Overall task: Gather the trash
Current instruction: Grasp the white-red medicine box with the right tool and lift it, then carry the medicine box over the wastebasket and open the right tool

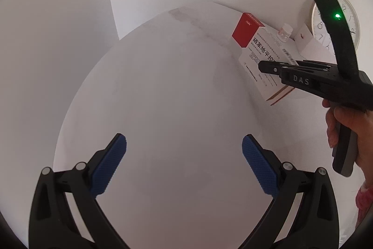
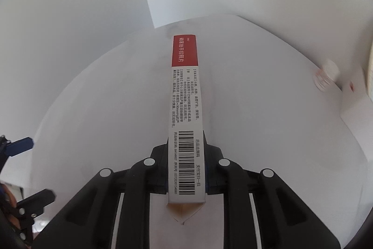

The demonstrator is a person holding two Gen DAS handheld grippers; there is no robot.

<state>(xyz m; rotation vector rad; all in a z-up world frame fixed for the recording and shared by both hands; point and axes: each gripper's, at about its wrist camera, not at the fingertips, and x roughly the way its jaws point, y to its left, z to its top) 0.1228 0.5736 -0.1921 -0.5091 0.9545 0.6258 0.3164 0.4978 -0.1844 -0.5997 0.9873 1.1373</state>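
White table (image 2: 256,132); box (image 2: 184,109) between right claw (image 2: 186,169) pads.

The medicine box (image 2: 185,109) clamped between the right gripper (image 2: 186,169) fingers carries white Chinese characters, 硝苯地平控释片, on its red far end, small black Chinese print mid-panel, and a barcode nearest the fingers. In the left wrist view, "DAS" stands on that gripper's black body (image 1: 300,80). Beyond it, a wall clock (image 1: 321,27) shows numerals 7 and 8.
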